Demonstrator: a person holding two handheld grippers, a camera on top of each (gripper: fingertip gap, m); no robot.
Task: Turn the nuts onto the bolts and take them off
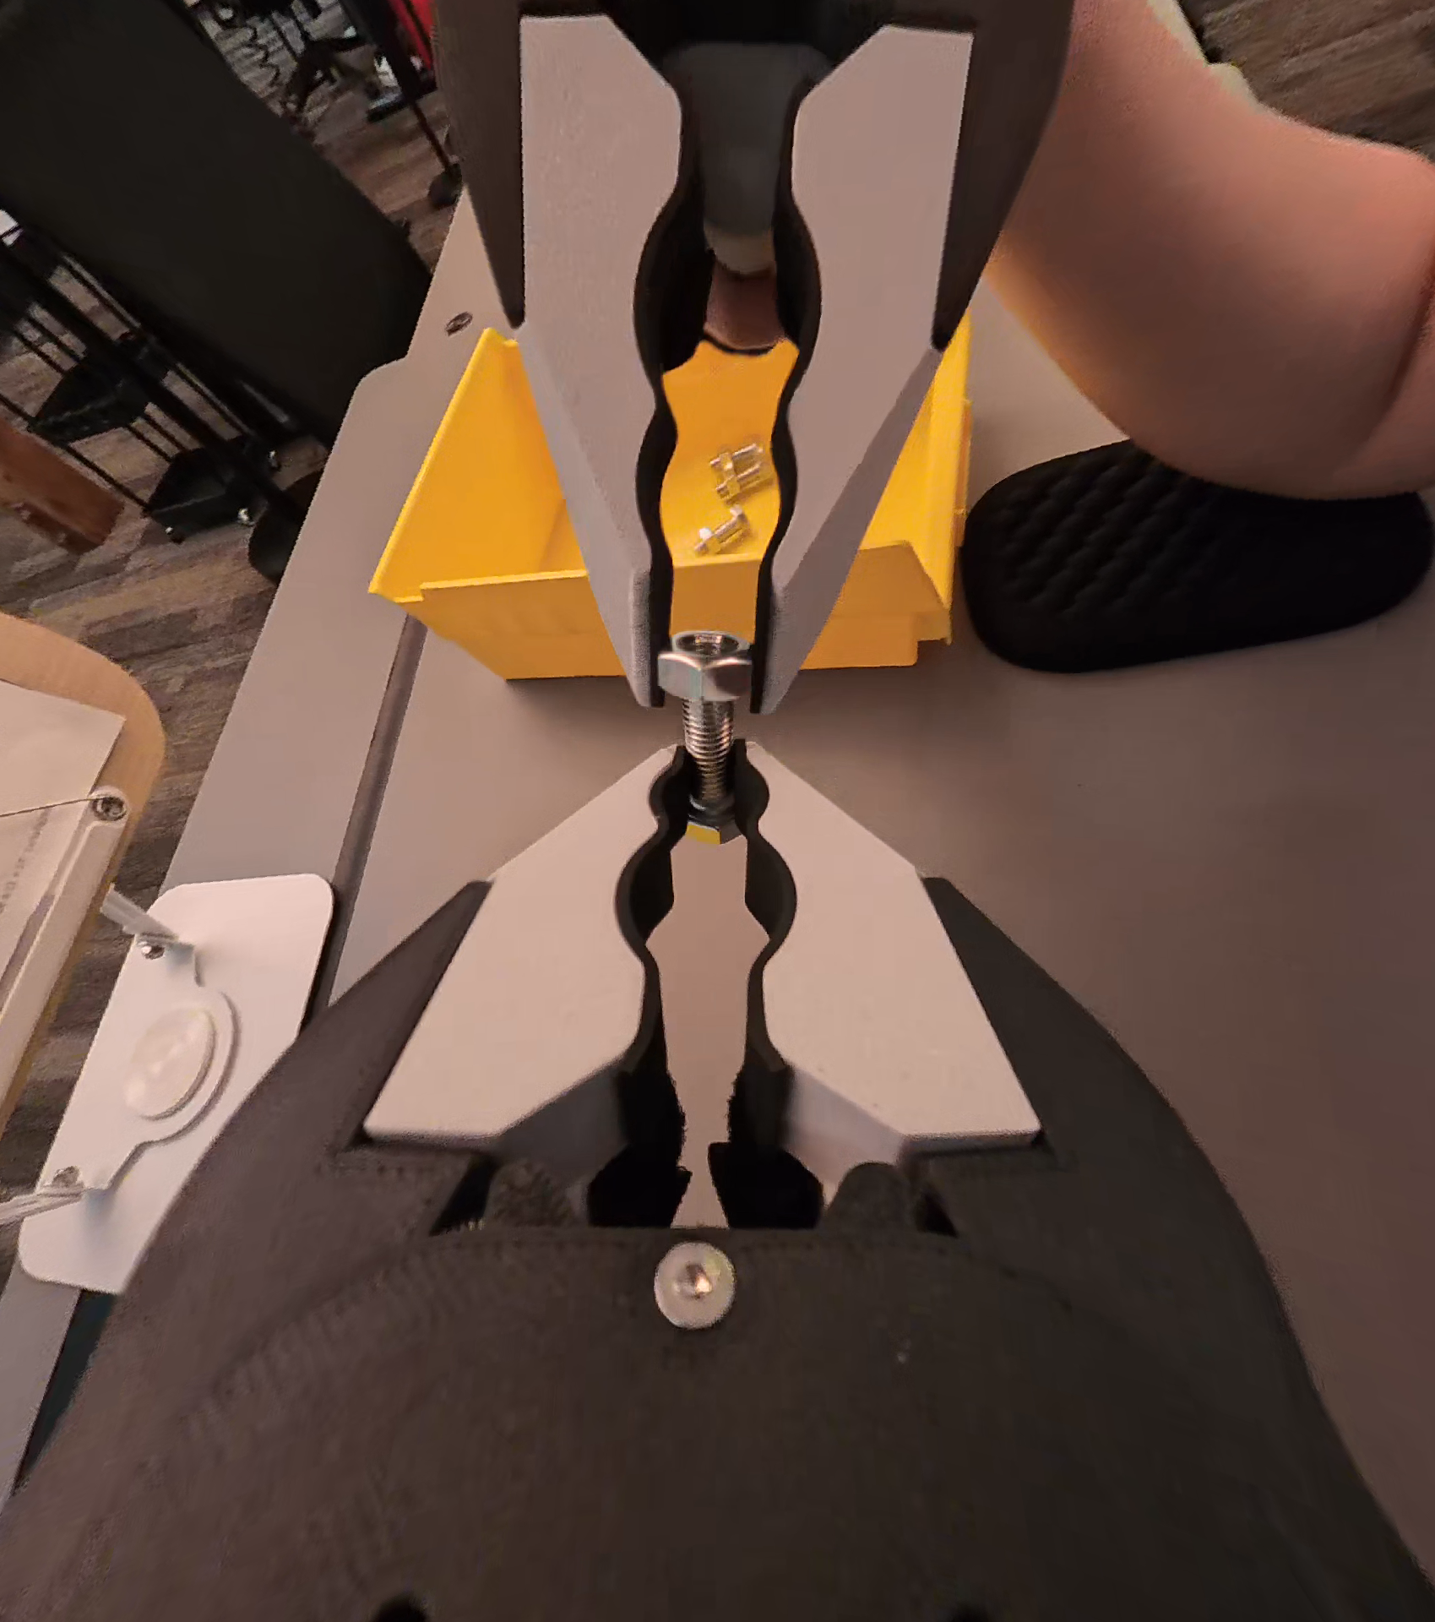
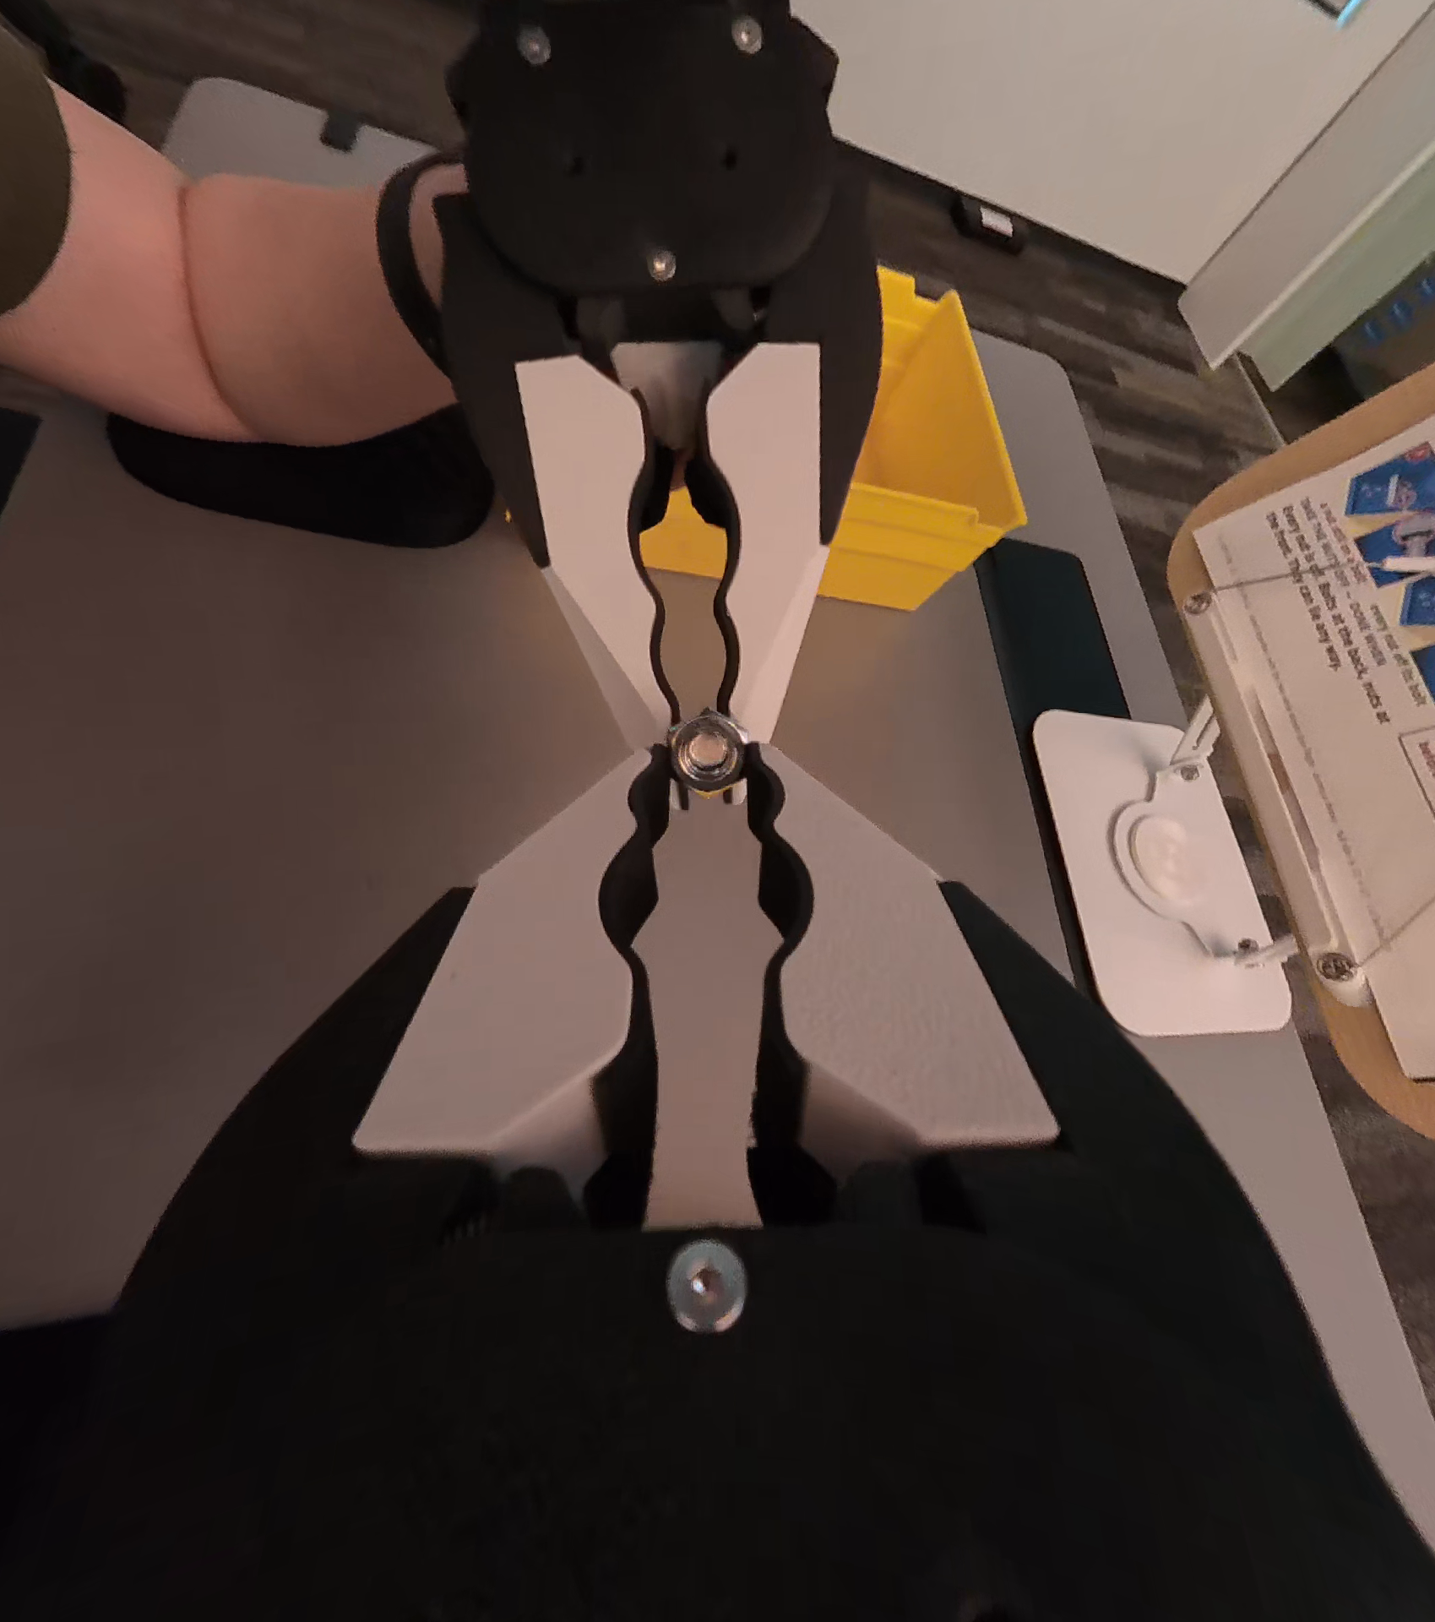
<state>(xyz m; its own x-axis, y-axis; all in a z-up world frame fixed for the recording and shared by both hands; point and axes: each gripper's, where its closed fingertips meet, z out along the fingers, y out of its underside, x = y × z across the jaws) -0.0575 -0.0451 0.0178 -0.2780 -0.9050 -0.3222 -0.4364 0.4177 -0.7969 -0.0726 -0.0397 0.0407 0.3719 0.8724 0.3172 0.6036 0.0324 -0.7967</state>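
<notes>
- Jaws: the left gripper [image 1: 706, 794] is clenched on the threaded silver steel bolt [image 1: 705, 746], gripping the shank just above its hex head, which sits in a notch of the black wavy pads. The jaws of the right gripper [image 2: 703, 762] are clamped on the silver hexagonal steel nut [image 1: 705, 671] at the bolt's far end.
- The two grippers meet tip to tip above the grey desk [image 1: 1135, 878], bolt axis in line with both. Judgement: one tool steadies the bolt so the other can rotate the nut about it.
- In the right wrist view the nut [image 2: 703, 753] is seen end-on with the bolt tip flush in its bore; it appears engaged by only the end threads. Whether it is going on or coming off cannot be told.
- Behind, a yellow plastic bin [image 1: 477, 544] holds several loose silver bolts [image 1: 731, 500], presumably stock for the task.
- A black padded rest [image 1: 1196, 562] lies beside the bin under the person's forearm [image 1: 1222, 290], likely for support.
- A printed instruction sheet on a white stand [image 2: 1152, 878] sits at the desk edge.
</notes>
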